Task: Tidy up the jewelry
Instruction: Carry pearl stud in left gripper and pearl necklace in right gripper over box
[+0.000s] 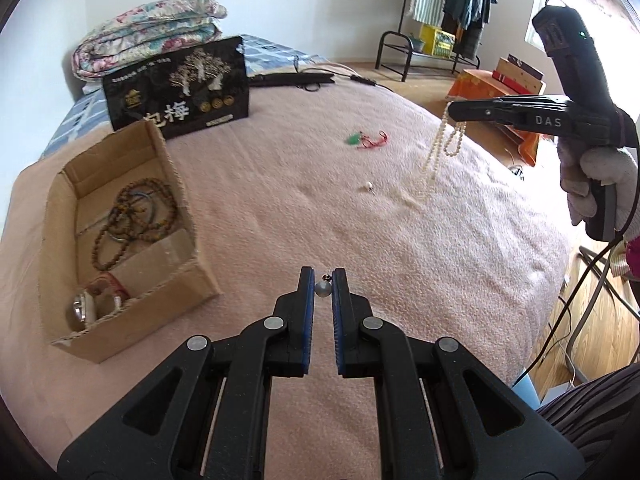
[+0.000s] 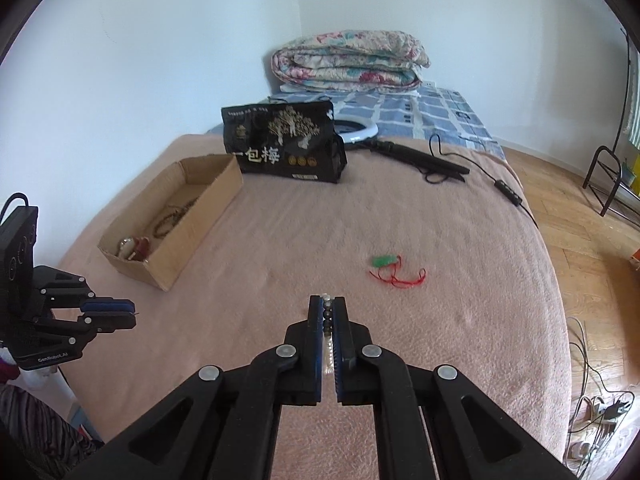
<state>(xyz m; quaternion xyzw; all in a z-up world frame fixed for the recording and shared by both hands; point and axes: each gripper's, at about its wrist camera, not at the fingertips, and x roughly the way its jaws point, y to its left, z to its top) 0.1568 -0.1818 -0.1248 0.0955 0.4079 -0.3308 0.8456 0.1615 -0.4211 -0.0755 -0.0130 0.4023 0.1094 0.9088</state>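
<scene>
My left gripper [image 1: 322, 276] is shut on a small grey bead earring [image 1: 321, 288], held above the pink blanket beside the cardboard box [image 1: 182, 216]. The box holds brown bead strands [image 1: 132, 220] and a watch [image 1: 86, 306]. My right gripper [image 2: 327, 304] is shut on a white pearl necklace [image 1: 438, 152], whose loops hang down and touch the blanket; in the right wrist view its beads [image 2: 327, 314] show between the pads. A green pendant on red cord [image 1: 366, 139] [image 2: 394, 268] and a small pearl earring [image 1: 369, 187] lie on the blanket.
A black printed bag [image 1: 180, 84] stands behind the box. A folded floral quilt [image 2: 348, 60] lies at the bed's head. A black stand and cable [image 2: 436, 164] lie on the far blanket. Wood floor, a clothes rack [image 1: 452, 4] and cables lie to the right.
</scene>
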